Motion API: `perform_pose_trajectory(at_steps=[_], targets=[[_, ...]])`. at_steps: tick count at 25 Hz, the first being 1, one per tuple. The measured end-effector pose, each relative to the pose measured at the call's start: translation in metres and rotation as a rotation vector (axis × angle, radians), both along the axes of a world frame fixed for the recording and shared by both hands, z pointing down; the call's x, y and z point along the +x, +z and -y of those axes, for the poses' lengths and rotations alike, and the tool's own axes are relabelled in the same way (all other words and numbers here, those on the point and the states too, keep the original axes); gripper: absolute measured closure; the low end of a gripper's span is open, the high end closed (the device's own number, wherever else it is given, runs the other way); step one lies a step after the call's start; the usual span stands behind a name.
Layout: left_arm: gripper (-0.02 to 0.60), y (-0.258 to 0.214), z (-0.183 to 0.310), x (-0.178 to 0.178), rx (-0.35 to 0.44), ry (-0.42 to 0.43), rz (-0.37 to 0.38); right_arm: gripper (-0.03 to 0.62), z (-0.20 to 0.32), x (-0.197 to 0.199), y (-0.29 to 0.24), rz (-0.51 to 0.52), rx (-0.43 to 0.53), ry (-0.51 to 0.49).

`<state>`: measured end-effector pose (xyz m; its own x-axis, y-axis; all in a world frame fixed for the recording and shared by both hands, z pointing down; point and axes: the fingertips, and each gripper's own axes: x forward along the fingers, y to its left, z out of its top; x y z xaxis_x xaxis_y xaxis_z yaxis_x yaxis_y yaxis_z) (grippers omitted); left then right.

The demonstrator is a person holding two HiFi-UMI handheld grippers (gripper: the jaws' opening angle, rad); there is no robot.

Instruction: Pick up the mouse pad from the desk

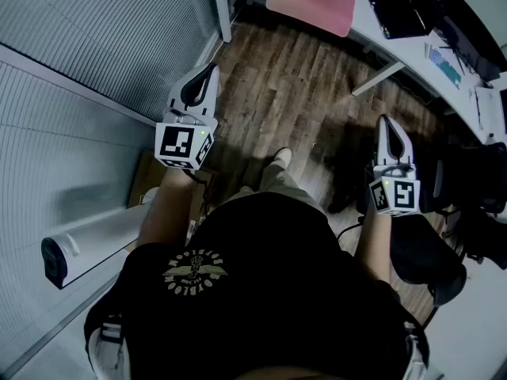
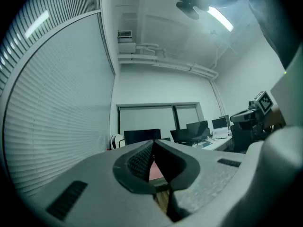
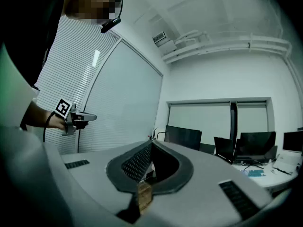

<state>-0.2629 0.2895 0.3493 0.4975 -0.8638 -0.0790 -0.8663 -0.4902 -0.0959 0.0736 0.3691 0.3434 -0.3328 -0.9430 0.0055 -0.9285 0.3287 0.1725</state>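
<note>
The pink mouse pad [image 1: 311,0] lies flat on the white desk [image 1: 412,54] at the top of the head view, with one edge hanging over the desk's front. A sliver of the pink mouse pad [image 2: 155,170] shows past the closed jaws in the left gripper view. My left gripper [image 1: 211,71] is held level over the wood floor, shut and empty, well short of the desk. My right gripper [image 1: 385,122] is also shut and empty, farther right and nearer to me. Both grippers [image 2: 153,143] [image 3: 151,145] show jaws pressed together with nothing in them.
A black laptop [image 1: 400,13] and papers lie on the desk right of the pad. A black office chair [image 1: 467,188] stands at the right. A glass wall with blinds [image 1: 71,133] runs along the left, with a white cylinder [image 1: 91,245] and a cardboard box [image 1: 154,182] at its foot.
</note>
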Motion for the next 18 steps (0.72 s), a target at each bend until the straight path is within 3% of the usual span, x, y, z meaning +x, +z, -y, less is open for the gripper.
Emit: perform_pose_trajectory(at_steps=[5,10,15,18], targets=[[0.572,0.002,0.004,0.002,0.000,0.001,0.006,0.594,0.006,0.005,0.005,0.008,-0.013,0.013],[0.574,0.021,0.026,0.006,-0.056,-0.010,-0.025,0.594,0.022,0.022,0.022,0.022,-0.036,0.031],[0.574,0.036,0.061,0.018,-0.107,0.000,-0.018,0.594,0.058,0.044,0.033,0.061,-0.045,0.058],[0.574,0.035,0.086,0.028,-0.095,0.020,-0.015,0.594,0.087,0.054,0.038,0.072,-0.050,0.059]])
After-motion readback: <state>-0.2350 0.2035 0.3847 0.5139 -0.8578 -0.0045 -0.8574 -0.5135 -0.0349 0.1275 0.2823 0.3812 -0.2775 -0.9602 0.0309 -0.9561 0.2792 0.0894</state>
